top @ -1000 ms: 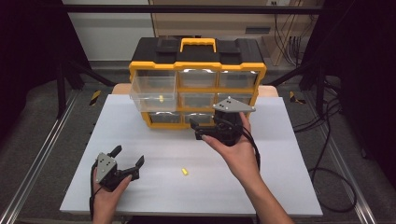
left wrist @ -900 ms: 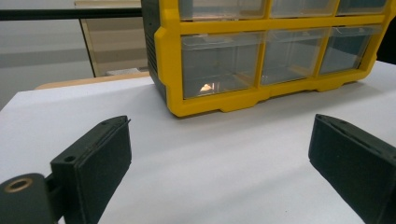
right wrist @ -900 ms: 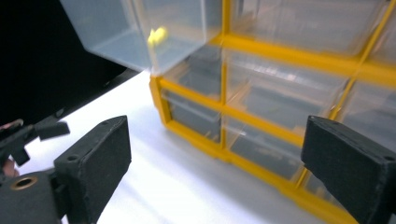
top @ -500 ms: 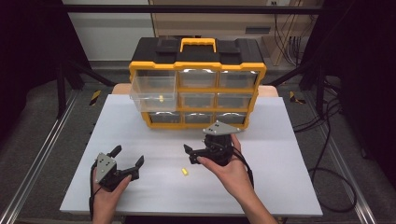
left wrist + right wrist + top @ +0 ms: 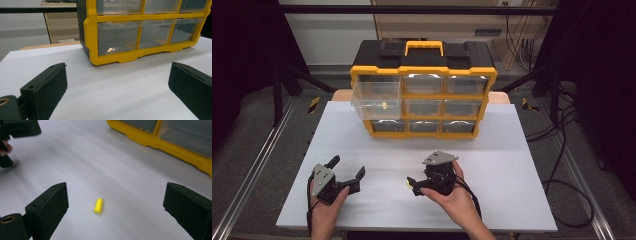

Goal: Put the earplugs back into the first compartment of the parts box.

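Note:
A small yellow cylinder [image 5: 98, 206] lies on the white table, between the wide-apart jaws of my right gripper [image 5: 116, 207]. From above, that piece [image 5: 409, 183] sits just at the tip of the right gripper [image 5: 413, 184], which is open and low over the table. My left gripper [image 5: 346, 171] rests open at the front left, with nothing between its jaws [image 5: 116, 87]. A yellow and black drawer organizer [image 5: 423, 90] stands at the back. Its upper left clear drawer [image 5: 377, 100] is pulled out and holds a small yellow piece [image 5: 383, 105].
The white table top [image 5: 512, 150] has free room to the right and between the grippers and the organizer [image 5: 140, 32]. Metal frame rails [image 5: 257, 165] run along both sides, and cables [image 5: 562, 150] lie on the floor at the right.
My right gripper has come back from the organizer toward the front and dropped down to the yellow cylinder. The left gripper has stayed in place.

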### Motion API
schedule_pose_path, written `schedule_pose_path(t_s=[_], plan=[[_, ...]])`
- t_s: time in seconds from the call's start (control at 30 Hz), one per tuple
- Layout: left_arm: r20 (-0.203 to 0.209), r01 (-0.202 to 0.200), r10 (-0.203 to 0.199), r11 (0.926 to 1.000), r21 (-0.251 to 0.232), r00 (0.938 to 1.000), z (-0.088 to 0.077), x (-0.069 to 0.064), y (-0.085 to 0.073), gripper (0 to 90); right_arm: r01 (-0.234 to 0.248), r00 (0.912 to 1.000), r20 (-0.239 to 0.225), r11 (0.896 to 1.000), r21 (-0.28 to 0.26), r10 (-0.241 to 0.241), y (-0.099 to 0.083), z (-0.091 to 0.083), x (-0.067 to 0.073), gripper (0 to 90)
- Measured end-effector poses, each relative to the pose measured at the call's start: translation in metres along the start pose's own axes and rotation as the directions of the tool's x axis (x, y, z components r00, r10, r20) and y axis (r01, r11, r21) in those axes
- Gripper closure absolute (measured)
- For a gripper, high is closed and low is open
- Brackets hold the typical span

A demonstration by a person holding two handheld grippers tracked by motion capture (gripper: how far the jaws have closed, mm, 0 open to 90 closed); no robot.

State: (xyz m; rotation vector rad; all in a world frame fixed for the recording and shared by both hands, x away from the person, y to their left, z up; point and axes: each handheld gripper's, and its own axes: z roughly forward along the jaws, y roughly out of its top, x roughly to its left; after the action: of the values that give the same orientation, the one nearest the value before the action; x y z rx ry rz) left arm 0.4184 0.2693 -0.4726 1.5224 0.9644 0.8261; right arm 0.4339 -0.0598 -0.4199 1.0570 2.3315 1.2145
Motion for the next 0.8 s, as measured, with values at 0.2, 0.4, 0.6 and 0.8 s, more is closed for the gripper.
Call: schedule_pose_path(t_s=[0.2,0.4,0.6,0.8], plan=[[0.005,-0.003,0.003,1.0000,0.002,1.0000,0.000,0.000,0.000,1.8,0.005,0.9999,0.010,0.999,0.035,-0.005,-0.014,0.007,0.002,7.5],[0.008,-0.008,0.008,1.0000,0.002,0.9999,0.000,0.000,0.000,1.9,-0.022,0.9997,0.008,0.997,0.068,0.022,-0.026,0.013,-0.002,8.5],[0.008,-0.010,0.010,0.9999,0.004,0.9999,0.000,0.000,0.000,1.9,-0.017,0.9998,-0.010,0.996,0.084,0.018,-0.030,0.019,-0.001,12.3],[0.009,-0.009,0.009,0.9999,0.006,0.9999,0.001,0.000,0.000,1.9,-0.003,0.9991,-0.042,0.995,0.095,0.007,-0.032,0.027,0.005,13.7]])
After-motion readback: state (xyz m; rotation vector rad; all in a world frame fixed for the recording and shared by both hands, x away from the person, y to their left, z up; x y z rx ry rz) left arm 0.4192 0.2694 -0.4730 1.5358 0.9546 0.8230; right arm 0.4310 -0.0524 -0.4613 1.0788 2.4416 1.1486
